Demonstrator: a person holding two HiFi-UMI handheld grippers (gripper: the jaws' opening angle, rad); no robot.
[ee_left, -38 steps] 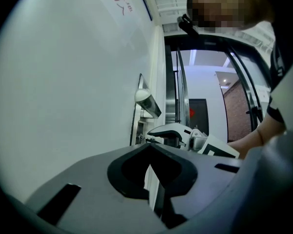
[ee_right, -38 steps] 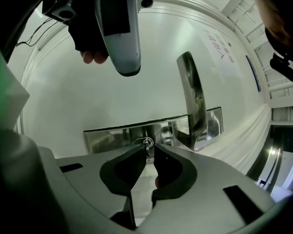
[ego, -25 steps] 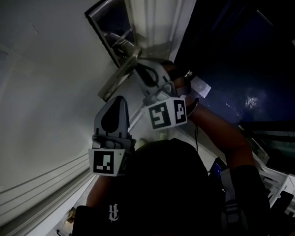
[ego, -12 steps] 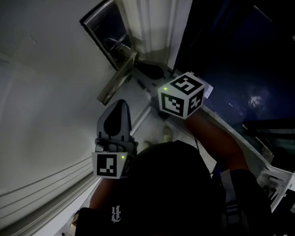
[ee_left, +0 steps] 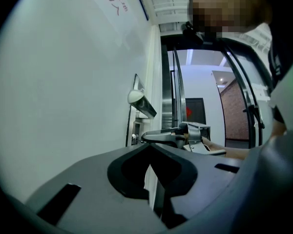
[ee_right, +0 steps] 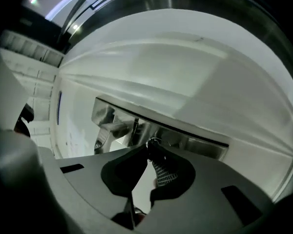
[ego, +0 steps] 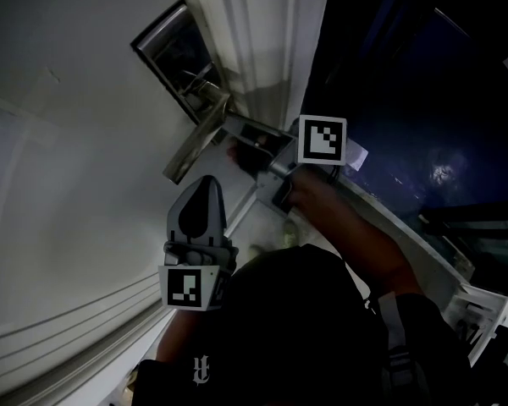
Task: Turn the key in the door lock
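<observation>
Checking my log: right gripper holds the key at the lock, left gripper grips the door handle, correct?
Not quite. The left gripper is shut on nothing, short of the handle, as the left gripper view shows. The right gripper does hold the key at the lock.

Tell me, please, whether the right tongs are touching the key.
Touching. The right gripper view shows the right tongs closed on the dark key at the lock plate.
</observation>
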